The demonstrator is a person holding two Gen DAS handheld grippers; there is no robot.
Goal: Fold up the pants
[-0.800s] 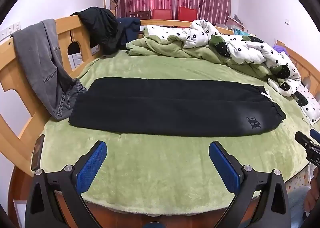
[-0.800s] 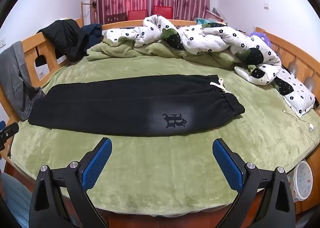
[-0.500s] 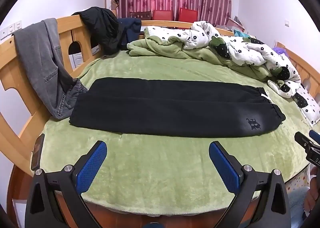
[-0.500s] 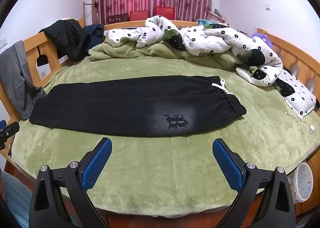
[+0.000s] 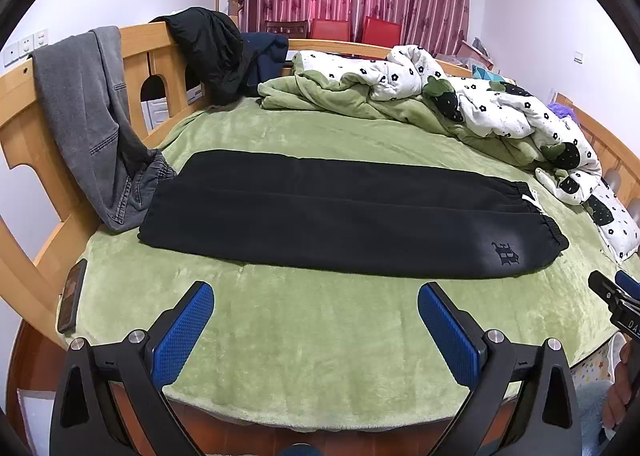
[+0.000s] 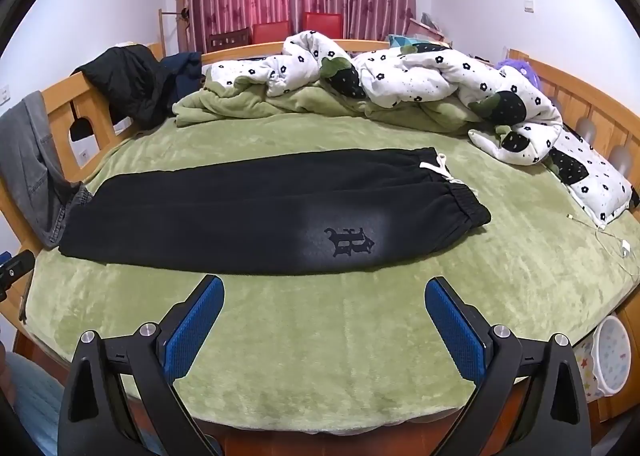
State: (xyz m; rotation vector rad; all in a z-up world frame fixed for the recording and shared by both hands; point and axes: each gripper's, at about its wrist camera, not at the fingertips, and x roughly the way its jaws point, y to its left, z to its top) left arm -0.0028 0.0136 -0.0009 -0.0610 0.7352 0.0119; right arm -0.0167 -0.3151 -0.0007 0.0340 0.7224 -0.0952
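Note:
Black pants (image 5: 340, 215) lie flat across the green bed, folded lengthwise leg on leg, cuffs to the left and elastic waistband with white drawstring to the right; they also show in the right wrist view (image 6: 256, 215). My left gripper (image 5: 316, 332) is open and empty above the bed's near edge, short of the pants. My right gripper (image 6: 324, 328) is open and empty, also short of the pants, near the logo (image 6: 350, 242). The right gripper's tip shows at the right edge of the left wrist view (image 5: 612, 300).
Grey jeans (image 5: 92, 127) and a black jacket (image 5: 212, 51) hang on the wooden bed rail at left. A rumpled floral quilt (image 6: 420, 83) fills the back and right. A phone (image 5: 72, 296) lies at the left bed edge. A charger cable (image 6: 612, 240) lies at right.
Both grippers have drawn slightly nearer and lower toward the bed; the pants sit a little lower in each view. Both stay open.

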